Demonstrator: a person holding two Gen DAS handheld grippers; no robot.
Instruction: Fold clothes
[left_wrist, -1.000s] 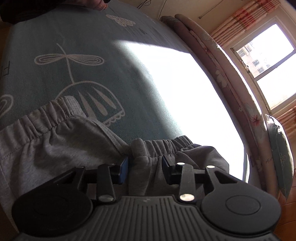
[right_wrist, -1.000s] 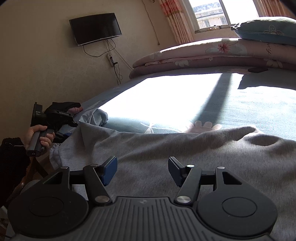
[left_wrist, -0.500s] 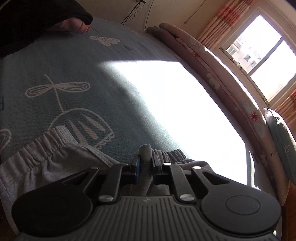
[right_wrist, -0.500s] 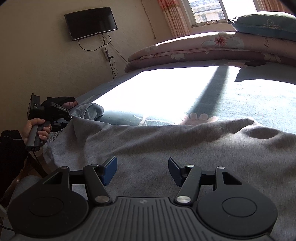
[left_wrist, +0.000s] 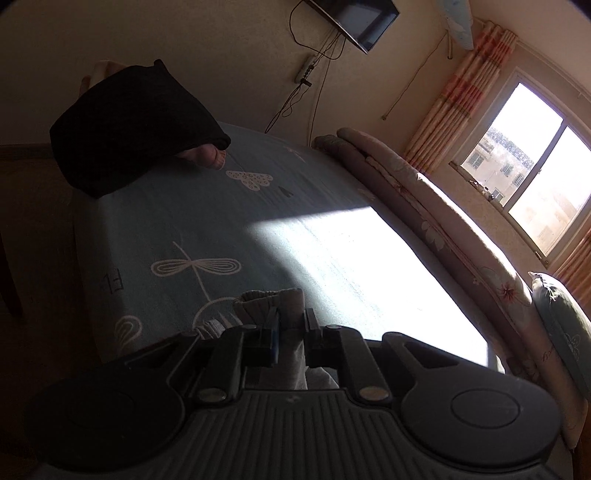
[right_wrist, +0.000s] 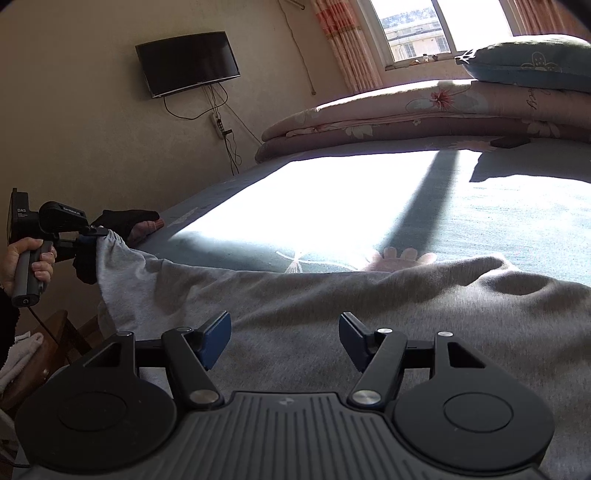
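bed (right_wrist: 480, 221) under grey trousers (right_wrist: 369, 314)

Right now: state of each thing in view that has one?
left gripper: shut on the grey garment's waistband, lifted off the bed
right gripper: open, nothing between the pads, above the garment
grey garment: spread on the bed, one end raised
TV: off
curtains: drawn aside
quilt: folded
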